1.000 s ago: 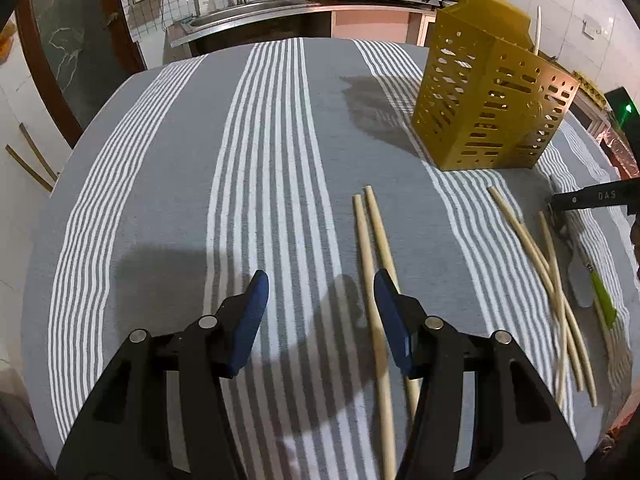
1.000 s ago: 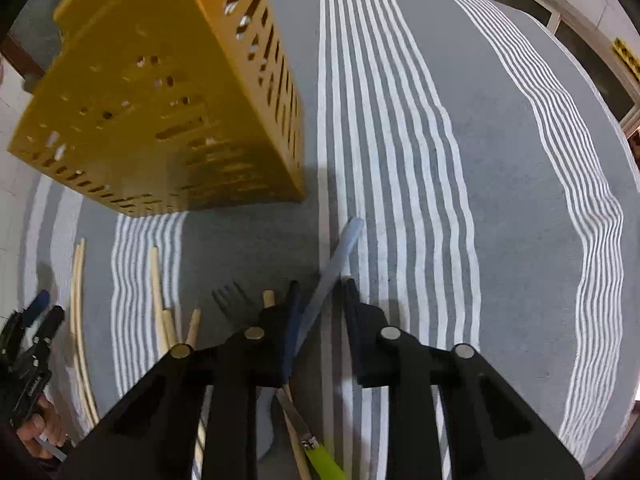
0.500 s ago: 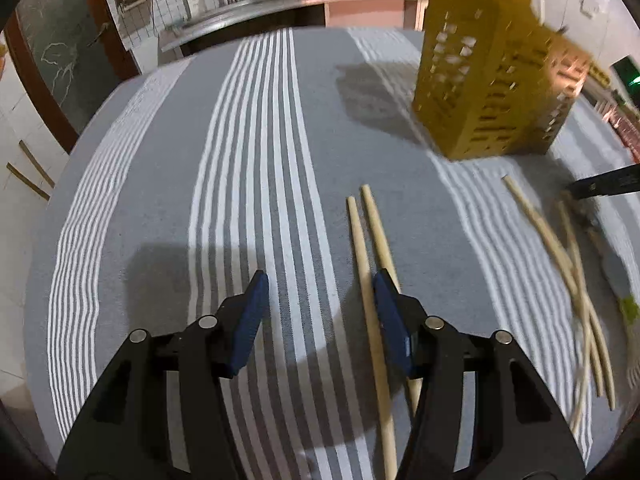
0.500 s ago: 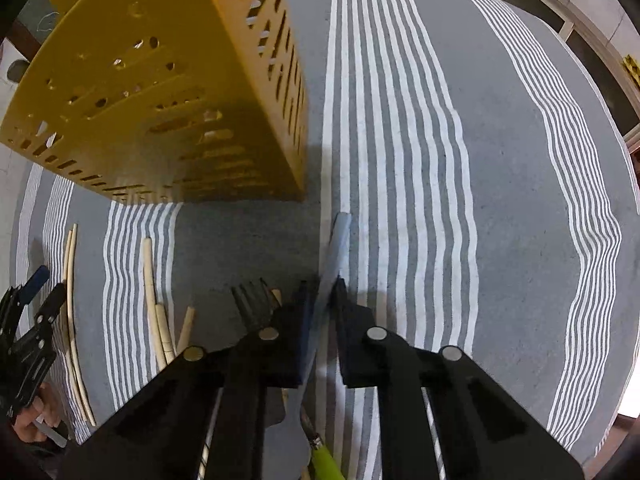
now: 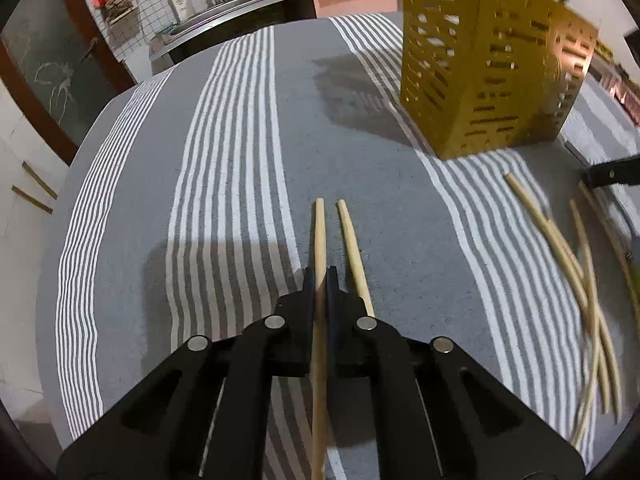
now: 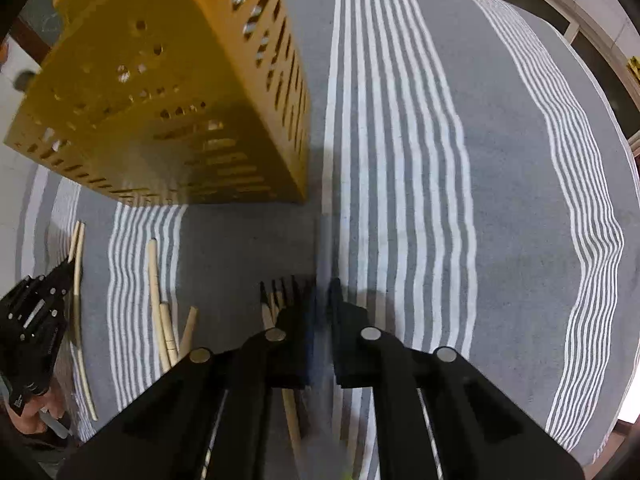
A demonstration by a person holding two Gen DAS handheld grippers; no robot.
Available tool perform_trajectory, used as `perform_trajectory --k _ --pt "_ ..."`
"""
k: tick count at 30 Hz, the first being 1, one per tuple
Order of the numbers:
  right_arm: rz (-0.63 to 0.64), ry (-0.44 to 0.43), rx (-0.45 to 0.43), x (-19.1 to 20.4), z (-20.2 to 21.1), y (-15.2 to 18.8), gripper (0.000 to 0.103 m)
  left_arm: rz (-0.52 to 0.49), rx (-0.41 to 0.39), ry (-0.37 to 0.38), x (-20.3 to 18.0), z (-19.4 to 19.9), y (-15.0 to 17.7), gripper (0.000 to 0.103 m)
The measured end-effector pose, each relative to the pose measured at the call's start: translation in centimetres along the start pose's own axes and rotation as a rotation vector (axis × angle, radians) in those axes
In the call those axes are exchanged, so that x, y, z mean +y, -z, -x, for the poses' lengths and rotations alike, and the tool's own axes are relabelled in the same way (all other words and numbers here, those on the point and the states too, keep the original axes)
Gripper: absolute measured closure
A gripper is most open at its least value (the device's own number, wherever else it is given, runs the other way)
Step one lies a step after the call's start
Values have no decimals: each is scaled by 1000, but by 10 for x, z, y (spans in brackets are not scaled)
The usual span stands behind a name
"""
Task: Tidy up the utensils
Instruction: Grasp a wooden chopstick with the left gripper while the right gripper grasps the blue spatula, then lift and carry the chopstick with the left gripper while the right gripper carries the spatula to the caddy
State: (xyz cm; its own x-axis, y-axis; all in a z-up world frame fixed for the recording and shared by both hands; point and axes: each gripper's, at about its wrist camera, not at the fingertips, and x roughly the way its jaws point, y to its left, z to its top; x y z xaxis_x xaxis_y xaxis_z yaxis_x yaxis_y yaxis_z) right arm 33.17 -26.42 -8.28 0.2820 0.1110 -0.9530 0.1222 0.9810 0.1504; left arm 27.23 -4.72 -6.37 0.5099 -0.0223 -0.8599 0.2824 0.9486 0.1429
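Chopsticks [image 5: 560, 248] lie scattered on my striped cloth [image 5: 240, 160], at about four o'clock from the yellow holder [image 5: 480, 80], which stands at one o'clock. My left tongs [image 5: 320, 276] are pressed together on one chopstick [image 5: 319, 232]; its twin [image 5: 352, 248] lies just beside. My right tongs [image 6: 324, 292] are closed narrow on a blurred grey handle [image 6: 325, 240]; a dark fork [image 6: 280, 292] lies at their left.
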Motion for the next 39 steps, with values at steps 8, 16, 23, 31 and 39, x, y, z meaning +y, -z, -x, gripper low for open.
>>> perform_trajectory --k 8,16,23,31,39 --pt "31 -99 -181 3 47 26 96 75 -164 74 20 51 4 99" --pt "109 -160 -498 -7 124 60 96 118 -356 141 18 114 12 99" --pt "190 -146 -662 -8 159 91 96 137 -467 180 12 153 7 99" --pt "199 -185 -778 -15 190 113 96 158 -587 227 0 189 13 99" --pt "194 -195 -838 -19 201 122 96 145 -646 243 -20 209 15 99"
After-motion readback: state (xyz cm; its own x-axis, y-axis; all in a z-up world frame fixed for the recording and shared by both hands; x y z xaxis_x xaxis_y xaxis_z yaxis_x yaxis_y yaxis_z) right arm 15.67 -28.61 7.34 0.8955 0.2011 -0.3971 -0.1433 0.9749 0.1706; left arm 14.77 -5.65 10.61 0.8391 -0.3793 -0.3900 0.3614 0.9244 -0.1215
